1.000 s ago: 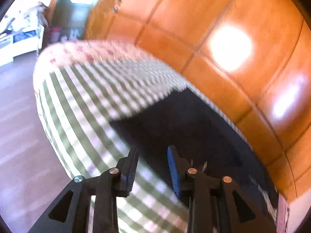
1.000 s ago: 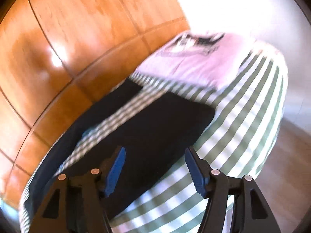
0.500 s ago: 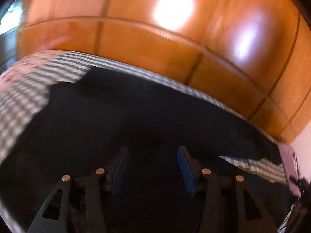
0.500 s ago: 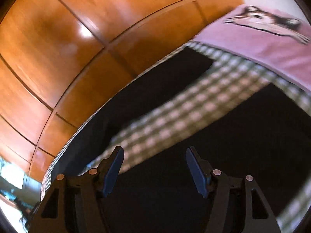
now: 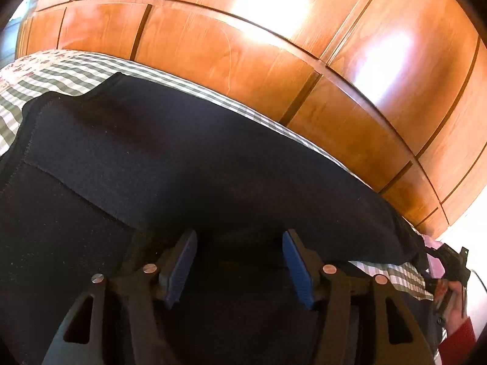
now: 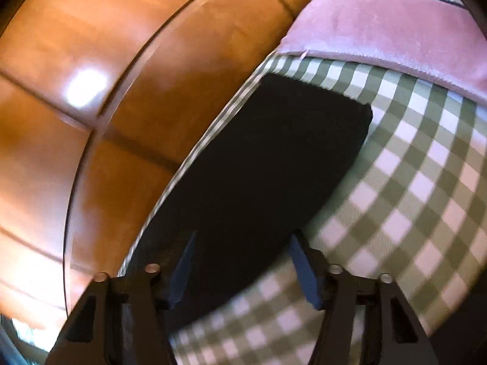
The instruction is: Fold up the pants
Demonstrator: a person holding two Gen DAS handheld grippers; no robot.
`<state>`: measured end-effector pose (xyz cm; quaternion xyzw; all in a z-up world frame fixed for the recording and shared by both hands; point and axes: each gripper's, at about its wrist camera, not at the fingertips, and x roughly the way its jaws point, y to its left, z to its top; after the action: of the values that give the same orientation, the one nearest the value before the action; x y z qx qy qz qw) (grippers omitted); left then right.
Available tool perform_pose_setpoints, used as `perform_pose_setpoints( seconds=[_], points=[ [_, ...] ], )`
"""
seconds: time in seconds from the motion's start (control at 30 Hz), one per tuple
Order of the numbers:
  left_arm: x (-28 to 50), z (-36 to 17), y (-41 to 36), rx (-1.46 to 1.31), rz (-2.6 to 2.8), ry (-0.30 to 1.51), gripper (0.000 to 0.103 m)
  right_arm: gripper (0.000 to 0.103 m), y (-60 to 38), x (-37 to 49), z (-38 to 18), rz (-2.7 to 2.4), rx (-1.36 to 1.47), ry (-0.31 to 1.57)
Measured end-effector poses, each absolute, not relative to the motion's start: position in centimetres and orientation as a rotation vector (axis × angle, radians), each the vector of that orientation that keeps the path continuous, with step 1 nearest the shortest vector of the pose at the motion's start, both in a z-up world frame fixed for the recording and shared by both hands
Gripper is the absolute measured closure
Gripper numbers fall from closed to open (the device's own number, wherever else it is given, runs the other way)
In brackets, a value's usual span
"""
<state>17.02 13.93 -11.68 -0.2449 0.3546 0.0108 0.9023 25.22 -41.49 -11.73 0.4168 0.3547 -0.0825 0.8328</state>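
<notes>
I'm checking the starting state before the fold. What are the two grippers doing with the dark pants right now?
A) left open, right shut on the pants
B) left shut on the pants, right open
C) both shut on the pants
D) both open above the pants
D: the left gripper and the right gripper both show a wide gap between their blue pads, with the pants lying flat on the checked bedcover.

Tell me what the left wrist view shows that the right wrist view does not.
Only the left wrist view shows the stitched waistband of the dark navy pants, the person's right hand in a red sleeve at the far right edge, and the open left gripper low over the fabric.

Only the right wrist view shows the pink pillow with a cartoon drawing, a squared leg end of the pants, and the open right gripper.

Both show the pants, the green-and-white checked bedsheet and the glossy orange wooden wardrobe panels.
</notes>
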Motion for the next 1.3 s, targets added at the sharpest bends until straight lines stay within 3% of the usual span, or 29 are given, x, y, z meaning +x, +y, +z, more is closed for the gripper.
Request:
perform_pose_setpoints(
  seconds=[0.03, 0.07, 0.3, 0.53, 0.6, 0.67, 0.8, 1.03, 1.3],
  points=[
    [16.9, -11.6, 13.6, -0.503, 0.019, 0.733, 0.040, 0.064, -41.7, 25.8, -11.9, -0.192, 0.877, 0.756],
    [17.0, -11.6, 13.6, -0.501, 0.013, 0.732, 0.038, 0.082, -41.7, 26.1, -12.0, -0.207, 0.860, 0.768],
    [17.4, -11.9, 14.6, -0.537, -0.011, 0.726, 0.037, 0.087, -39.9, 26.2, -10.3, -0.224, 0.590, 0.792],
    [17.4, -11.8, 15.0, -0.544, -0.015, 0.729, 0.036, 0.085, -40.6, 22.8, -10.8, -0.322, 0.562, 0.811],
    [17.4, -11.8, 15.0, -0.545, -0.015, 0.730, 0.036, 0.068, -39.6, 22.9, -10.2, -0.387, 0.500, 0.827],
    [17.4, -11.8, 14.9, -0.542, -0.014, 0.732, 0.036, 0.063, -37.8, 22.3, -8.9, -0.406, 0.450, 0.803],
    [17.6, -11.7, 14.7, -0.524, -0.003, 0.743, 0.036, 0.063, -32.1, 22.6, -7.5, -0.245, 0.290, 0.755],
    [18.6, -10.9, 13.6, -0.452, 0.034, 0.810, 0.035, 0.063, -21.6, 24.2, -9.3, 0.020, 0.030, 0.837],
    [22.2, -6.8, 15.5, -0.389, 0.048, 0.800, 0.035, 0.056, -20.8, 24.7, -9.9, -0.002, -0.017, 0.852]
  ],
)
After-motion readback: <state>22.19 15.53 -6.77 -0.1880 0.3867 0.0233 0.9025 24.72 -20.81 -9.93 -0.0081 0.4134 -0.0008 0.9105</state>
